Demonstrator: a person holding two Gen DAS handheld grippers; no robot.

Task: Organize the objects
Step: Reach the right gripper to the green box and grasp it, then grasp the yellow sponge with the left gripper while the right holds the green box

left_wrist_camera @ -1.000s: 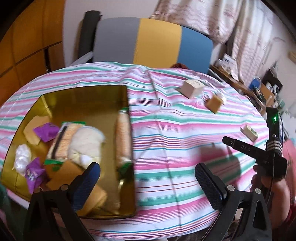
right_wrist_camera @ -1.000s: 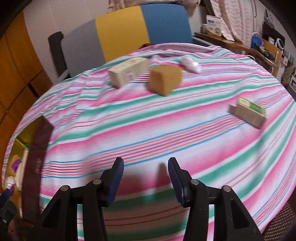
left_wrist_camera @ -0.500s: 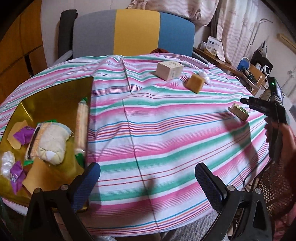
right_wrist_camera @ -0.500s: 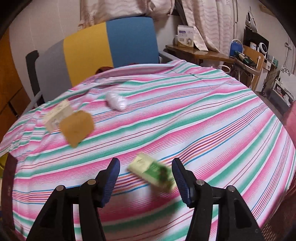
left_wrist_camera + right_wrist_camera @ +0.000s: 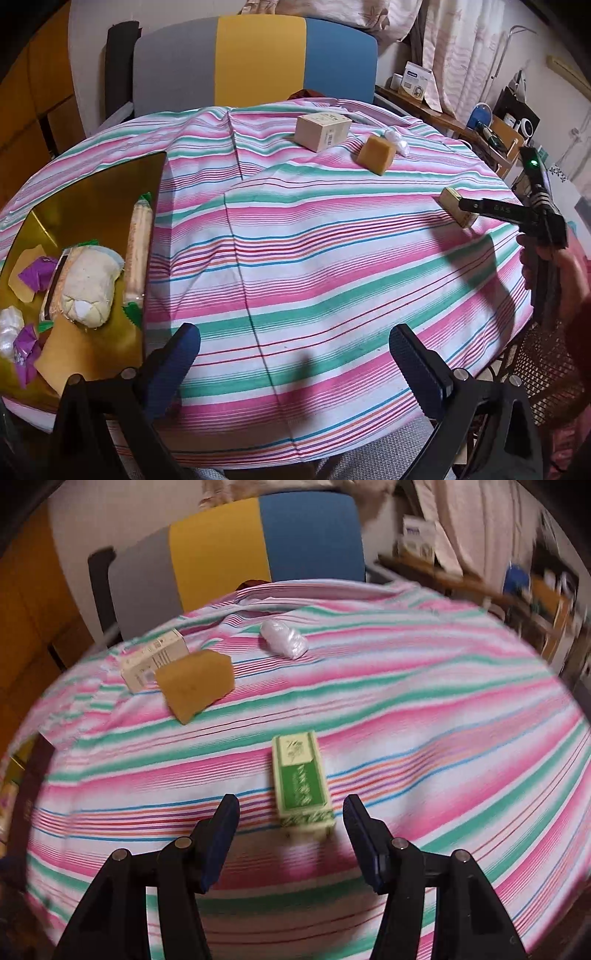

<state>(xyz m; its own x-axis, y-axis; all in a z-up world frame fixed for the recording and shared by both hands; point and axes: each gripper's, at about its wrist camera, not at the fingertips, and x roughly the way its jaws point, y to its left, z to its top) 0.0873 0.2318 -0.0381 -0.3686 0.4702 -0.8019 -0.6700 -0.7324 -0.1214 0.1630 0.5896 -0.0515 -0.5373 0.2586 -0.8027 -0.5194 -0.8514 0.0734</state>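
Setting: striped tablecloth [image 5: 406, 709] fills both views, a grey, yellow and blue chair [image 5: 236, 550] behind it at the top of frame.
Nearest, right-wrist view: my right gripper [image 5: 291, 819] stands spread, its jaws having just been opening, and the green-and-cream box [image 5: 301, 782] lies lengthwise between the tips, untouched.
Nearest, left-wrist view: my left gripper [image 5: 293, 349] is spread wide over bare cloth, empty.
Lower left: the gold tray [image 5: 88, 206] already holds wrapped snacks and purple sweets.
Farther up: a tan block [image 5: 194, 685], a pale carton [image 5: 155, 659] just behind it and a white plastic bundle [image 5: 283, 639] wait near the far side.
Step, as I judge it: closing on the green box, then carrying it across to the tray.
Risk: the box sits off-centre, nearer my right jaw; a lopsided squeeze could twist it or drag the loose cloth into folds.
Edges: in the left-wrist view the box lies near the table's right rim, so a nudge outward might send it over.
Open room: bare cloth runs clear between box and tray.
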